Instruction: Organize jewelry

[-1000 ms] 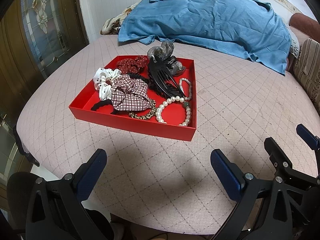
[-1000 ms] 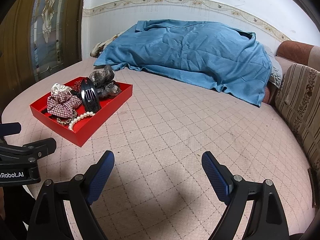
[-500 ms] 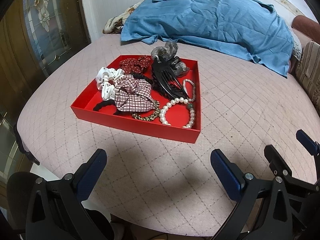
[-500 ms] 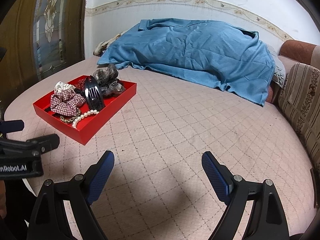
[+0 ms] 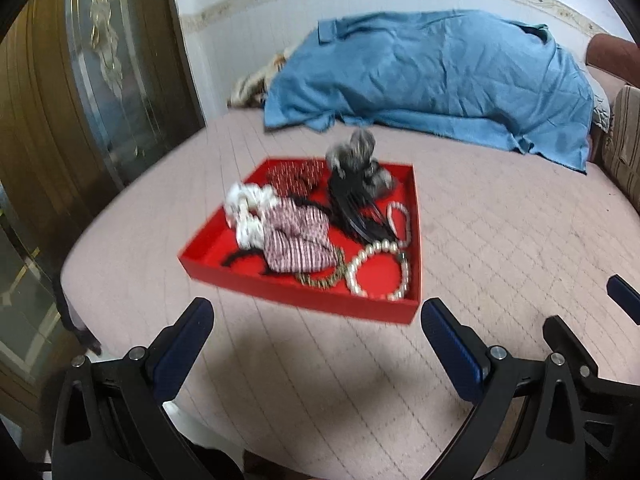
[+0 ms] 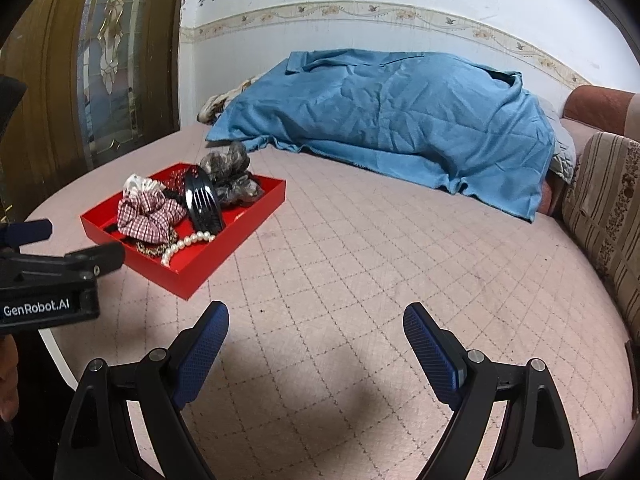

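A red tray (image 5: 296,294) (image 6: 244,224) sits on the pink quilted bed. It holds a pearl necklace (image 5: 378,266) (image 6: 188,244), a plaid scrunchie (image 5: 298,244) (image 6: 150,216), a white scrunchie (image 5: 246,210), a black hair comb (image 5: 352,208) (image 6: 202,202), a grey scrunchie (image 5: 356,156) (image 6: 228,170), a dark red scrunchie (image 5: 296,174) and a gold chain (image 5: 324,278). My left gripper (image 5: 316,340) is open and empty, just short of the tray's near wall. My right gripper (image 6: 316,344) is open and empty over bare bed, right of the tray.
A blue blanket (image 6: 384,120) lies heaped across the back of the bed. A striped cushion (image 6: 608,208) is at the right. A wooden door with stained glass (image 6: 108,60) stands at the left. The bed's edge curves close in front of both grippers.
Both views have tilted up, so the tray sits lower in the left wrist view and more wall shows. The left wrist view is blurred. Both grippers stay open.
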Demonstrator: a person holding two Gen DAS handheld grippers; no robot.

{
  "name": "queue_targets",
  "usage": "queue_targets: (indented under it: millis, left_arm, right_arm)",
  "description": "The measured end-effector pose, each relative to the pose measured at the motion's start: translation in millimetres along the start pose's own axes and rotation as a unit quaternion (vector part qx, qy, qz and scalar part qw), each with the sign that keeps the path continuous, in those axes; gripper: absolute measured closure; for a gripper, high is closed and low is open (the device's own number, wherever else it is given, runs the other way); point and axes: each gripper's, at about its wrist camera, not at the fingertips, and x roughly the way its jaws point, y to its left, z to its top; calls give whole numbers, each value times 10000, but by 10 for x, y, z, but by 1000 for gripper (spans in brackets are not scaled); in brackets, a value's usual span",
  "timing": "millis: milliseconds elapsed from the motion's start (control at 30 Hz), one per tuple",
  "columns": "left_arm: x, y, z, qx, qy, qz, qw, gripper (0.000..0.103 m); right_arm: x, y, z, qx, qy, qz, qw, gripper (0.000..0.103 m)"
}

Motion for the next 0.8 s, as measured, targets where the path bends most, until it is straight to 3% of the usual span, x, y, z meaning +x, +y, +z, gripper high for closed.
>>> queue_targets:
  millis: [233, 467, 667, 800]
  left_arm:
    - [-34, -311, 281, 322, -148, -348, 9988, 0]
    - [224, -900, 428, 706, 252, -919, 9929, 0]
    - [489, -1256, 450, 810, 489, -1078, 9897, 0]
    - [587, -1291, 445, 650, 478, -983, 9919, 0]
  right_arm:
    - [-39, -247, 114, 349, 235, 162, 9990, 11]
    - [91, -951, 145, 822, 691, -324, 9937, 8]
    - [272, -1522, 90, 1385, 1091, -523, 9829, 8]
    - [339, -1604, 60, 1449, 1180, -448, 9814, 8]
